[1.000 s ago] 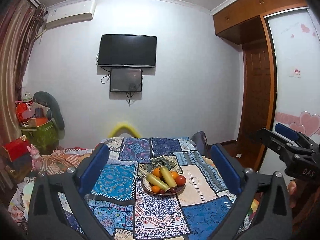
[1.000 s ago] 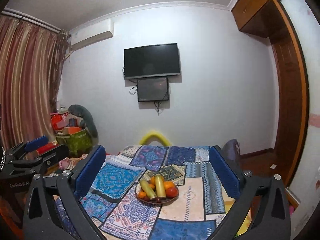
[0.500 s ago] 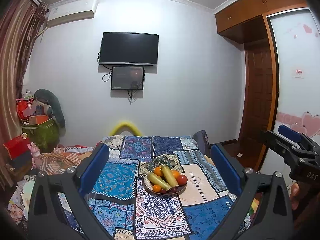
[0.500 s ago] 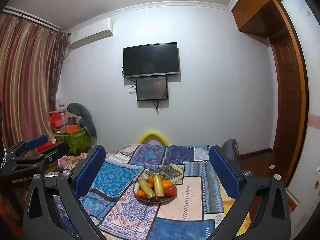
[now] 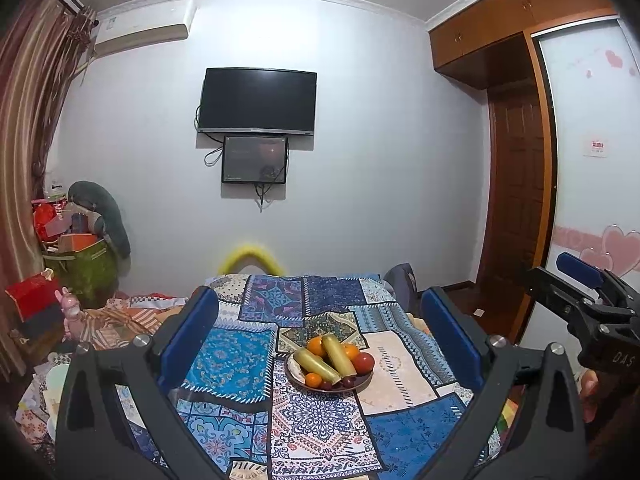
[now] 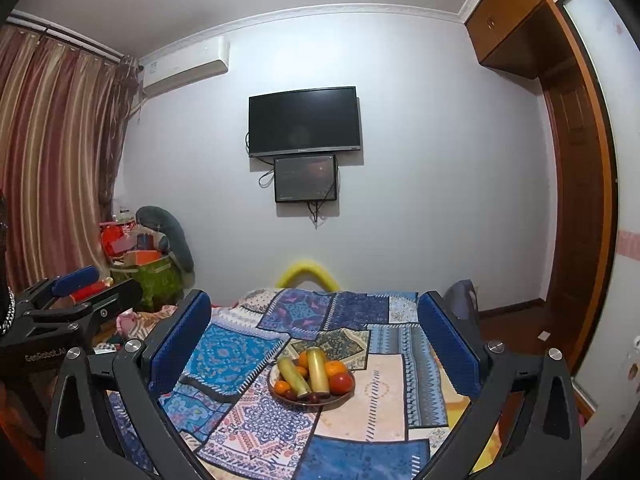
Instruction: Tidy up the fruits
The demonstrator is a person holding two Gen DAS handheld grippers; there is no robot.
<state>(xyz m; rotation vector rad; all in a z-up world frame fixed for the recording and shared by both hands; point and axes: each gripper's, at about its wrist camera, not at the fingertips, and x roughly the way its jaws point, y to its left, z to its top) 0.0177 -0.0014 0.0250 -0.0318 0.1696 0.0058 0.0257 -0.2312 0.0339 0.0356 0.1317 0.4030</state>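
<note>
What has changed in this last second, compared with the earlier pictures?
Almost nothing. Both cameras shifted slightly, so the plate of fruit sits a little lower in the right wrist view. Nothing was taken hold of or let go. The left gripper and right gripper stay open and empty above the patchwork cloth, and the fruits stay piled on the plate.

tablecloth (image 5: 320, 420): patterned cloth | wardrobe (image 5: 500, 12): glossy wood | fruit (image 5: 338, 354): smooth, shiny
</note>
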